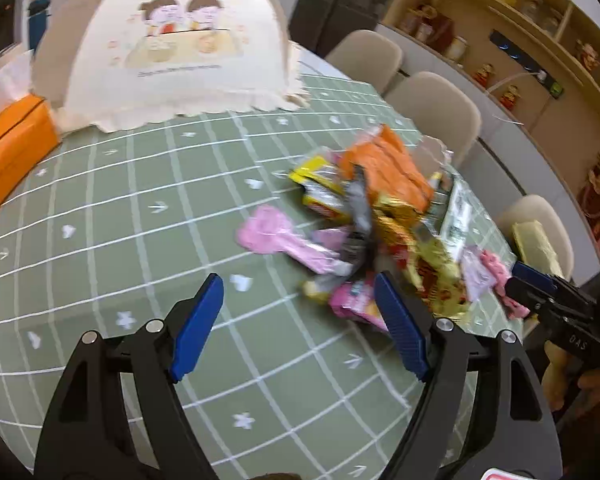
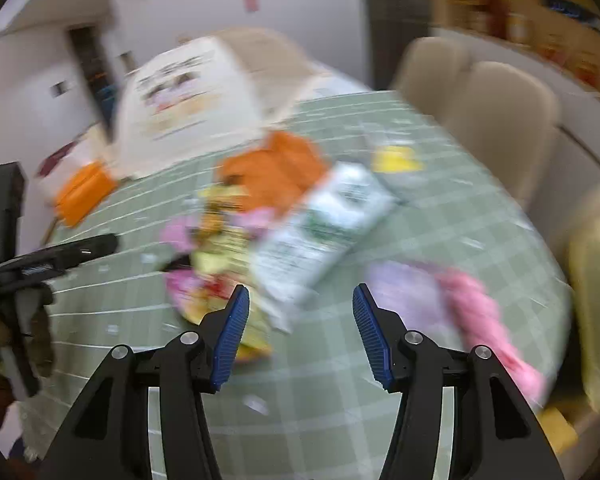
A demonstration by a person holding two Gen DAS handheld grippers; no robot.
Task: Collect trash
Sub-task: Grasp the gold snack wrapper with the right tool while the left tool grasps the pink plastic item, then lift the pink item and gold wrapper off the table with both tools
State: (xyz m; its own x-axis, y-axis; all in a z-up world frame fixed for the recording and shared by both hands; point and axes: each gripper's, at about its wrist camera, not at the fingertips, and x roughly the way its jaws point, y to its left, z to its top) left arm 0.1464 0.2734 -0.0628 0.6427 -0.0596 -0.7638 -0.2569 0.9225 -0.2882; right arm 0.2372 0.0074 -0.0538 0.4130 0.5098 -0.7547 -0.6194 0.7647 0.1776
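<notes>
A heap of snack wrappers (image 1: pixel 380 220) lies on the green checked tablecloth (image 1: pixel 140 220): an orange packet (image 1: pixel 384 164), yellow and gold wrappers, pink wrappers (image 1: pixel 264 236) and a white-green packet (image 2: pixel 324 224). My left gripper (image 1: pixel 300 292) is open and empty, just in front of the heap's near left edge. My right gripper (image 2: pixel 300 304) is open and empty, low over the table near the white-green packet; it also shows at the right edge of the left wrist view (image 1: pixel 540 292). The right wrist view is blurred by motion. A pink wrapper (image 2: pixel 484 320) lies to its right.
A cream food-cover tent (image 1: pixel 180 48) with a cartoon print stands at the back of the table. An orange tissue box (image 1: pixel 12 152) sits at the far left. Beige chairs (image 1: pixel 440 108) line the table's right side, one holding a yellow bag (image 1: pixel 536 244). Shelves stand beyond.
</notes>
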